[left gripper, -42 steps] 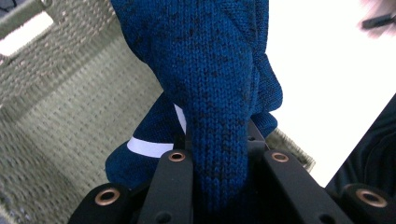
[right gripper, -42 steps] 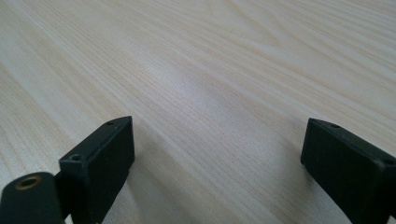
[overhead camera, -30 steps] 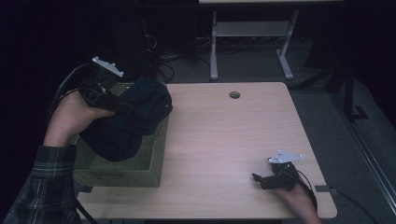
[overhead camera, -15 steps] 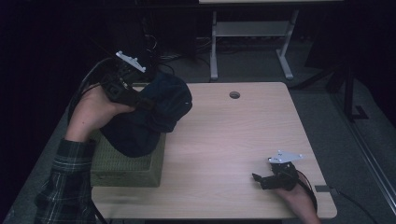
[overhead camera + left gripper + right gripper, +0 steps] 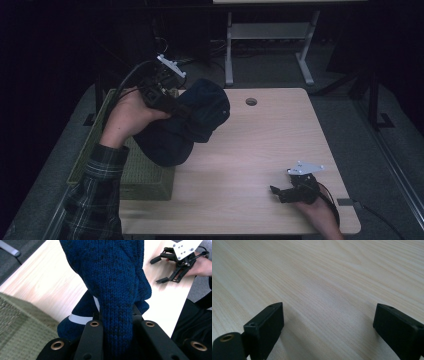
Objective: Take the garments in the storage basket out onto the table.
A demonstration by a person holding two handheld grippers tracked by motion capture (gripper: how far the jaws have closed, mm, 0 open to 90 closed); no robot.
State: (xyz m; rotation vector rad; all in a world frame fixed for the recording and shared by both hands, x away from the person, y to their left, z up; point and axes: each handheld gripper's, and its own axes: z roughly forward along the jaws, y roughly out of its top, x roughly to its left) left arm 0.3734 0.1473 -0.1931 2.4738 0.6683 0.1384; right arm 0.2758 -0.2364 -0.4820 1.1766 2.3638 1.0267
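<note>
Left hand-held gripper (image 5: pixel 181 107) clamped on a fold of a dark blue knitted garment (image 5: pixel 187 127); in the left gripper view the knit (image 5: pixel 112 285) runs up between the two black jaws, pinched tight; a pale strip, perhaps a label or trim, shows lower in the bundle. Garment hangs in the air, bunched, over the near-left part of the bench (image 5: pixel 260 150) and the right edge of a green woven basket (image 5: pixel 145 180) that sits at the bench's left end; whether its lowest fold brushes the basket rim, cannot tell.

Right hand-held gripper (image 5: pixel 285 192) rests low at the near-right of the bench, well apart from the garment; jaws stand wide with nothing between them, bare wood grain (image 5: pixel 324 285) in the gap.

Step in hand, as judged: carrying the garment out of the basket toward the open middle of the bench.

To do it well: keep the pinch firm, since the grip takes one fold and the rest dangles by its own weight; lift high enough that the trailing cloth clears the basket rim, else the basket may drag; travel steadily so the bundle does not swing; set it down on bare wood, clear of the round cable hole (image 5: pixel 251 101) at the far edge; the idle right hand-held gripper is well placed to take a second corner for spreading.
</note>
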